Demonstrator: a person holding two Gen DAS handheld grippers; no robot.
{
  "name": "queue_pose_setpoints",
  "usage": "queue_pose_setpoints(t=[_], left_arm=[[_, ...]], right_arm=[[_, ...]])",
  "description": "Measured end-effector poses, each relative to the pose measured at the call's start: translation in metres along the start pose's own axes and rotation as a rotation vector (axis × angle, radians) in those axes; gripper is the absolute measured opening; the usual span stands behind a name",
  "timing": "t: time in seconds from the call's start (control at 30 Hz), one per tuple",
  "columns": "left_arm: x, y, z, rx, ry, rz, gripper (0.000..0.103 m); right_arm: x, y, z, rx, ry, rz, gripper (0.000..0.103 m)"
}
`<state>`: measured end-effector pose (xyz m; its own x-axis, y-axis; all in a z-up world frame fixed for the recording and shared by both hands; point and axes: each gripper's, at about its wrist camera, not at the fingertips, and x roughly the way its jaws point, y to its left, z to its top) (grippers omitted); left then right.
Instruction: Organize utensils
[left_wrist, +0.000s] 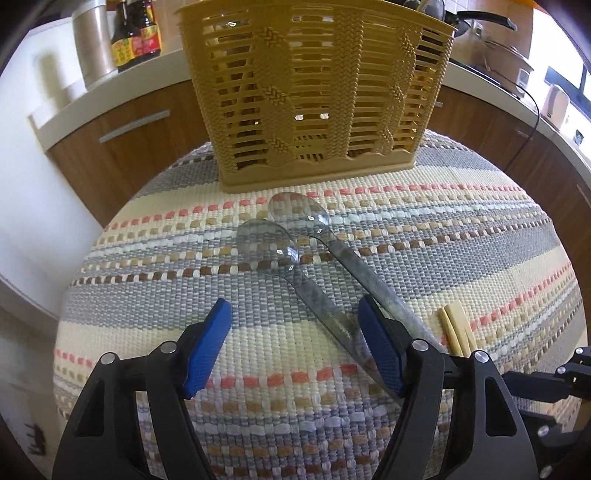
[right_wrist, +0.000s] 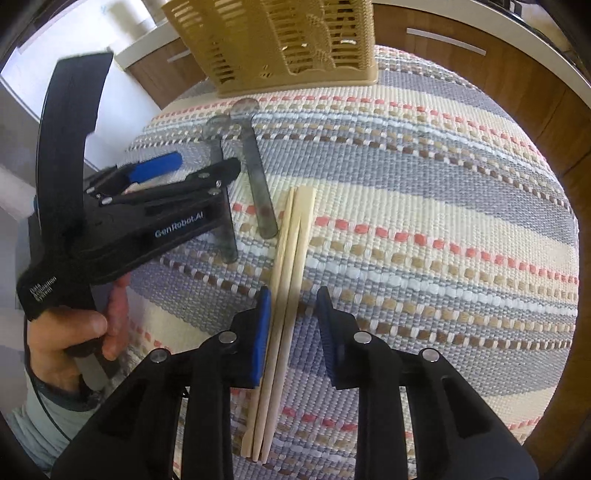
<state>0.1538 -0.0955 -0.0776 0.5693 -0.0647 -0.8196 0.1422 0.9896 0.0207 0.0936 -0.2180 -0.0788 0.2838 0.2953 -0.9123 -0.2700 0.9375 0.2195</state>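
Observation:
Two clear plastic spoons lie side by side on the striped woven cloth, bowls toward the tan slatted basket. My left gripper is open low over the cloth; the nearer spoon has its handle between the jaws, close to the right pad. The farther spoon runs just outside that pad. A pair of pale wooden chopsticks lies between the jaws of my right gripper, which is open, with the left pad nearly against them. The right wrist view also shows the left gripper over the spoons.
The basket stands upright at the cloth's far edge. Behind it runs a white counter with sauce bottles, a metal canister and pots. Brown cabinets surround the round table. A person's hand holds the left gripper's handle.

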Motion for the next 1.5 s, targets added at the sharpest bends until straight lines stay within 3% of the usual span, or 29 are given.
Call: queue_pose_setpoints(t=[0.27, 0.43, 0.67, 0.73, 0.8, 0.97, 1.07, 1.3, 1.5], left_arm=[[-0.003, -0.001, -0.001, 0.000, 0.002, -0.005, 0.067], [-0.004, 0.003, 0.001, -0.017, 0.006, -0.026, 0.067], [-0.005, -0.002, 0.000, 0.011, 0.024, -0.001, 0.067], [-0.006, -0.002, 0.001, 0.039, 0.046, -0.015, 0.066], [-0.008, -0.001, 0.000, 0.067, 0.055, -0.034, 0.063], [-0.018, -0.001, -0.005, 0.154, 0.081, -0.070, 0.032], [-0.026, 0.003, -0.011, 0.198, 0.102, -0.091, 0.025], [-0.039, 0.029, -0.023, 0.159, 0.120, -0.128, 0.025], [-0.053, 0.037, -0.028, 0.125, 0.083, -0.136, 0.036]], right_arm=[[0.003, 0.021, -0.010, -0.042, -0.016, -0.080, 0.021], [0.001, 0.017, -0.018, 0.002, -0.009, -0.057, 0.015], [-0.008, 0.015, -0.027, 0.005, -0.010, -0.062, 0.014], [-0.011, 0.014, -0.028, 0.003, -0.006, -0.050, 0.007], [-0.014, 0.014, -0.031, 0.007, -0.006, -0.028, 0.005], [-0.027, -0.004, -0.032, 0.040, -0.002, -0.005, 0.005], [-0.030, -0.013, -0.034, 0.056, 0.014, 0.026, 0.005], [-0.041, -0.018, -0.030, 0.075, -0.017, 0.061, 0.005], [-0.040, -0.018, -0.034, 0.053, -0.003, 0.012, 0.005]])
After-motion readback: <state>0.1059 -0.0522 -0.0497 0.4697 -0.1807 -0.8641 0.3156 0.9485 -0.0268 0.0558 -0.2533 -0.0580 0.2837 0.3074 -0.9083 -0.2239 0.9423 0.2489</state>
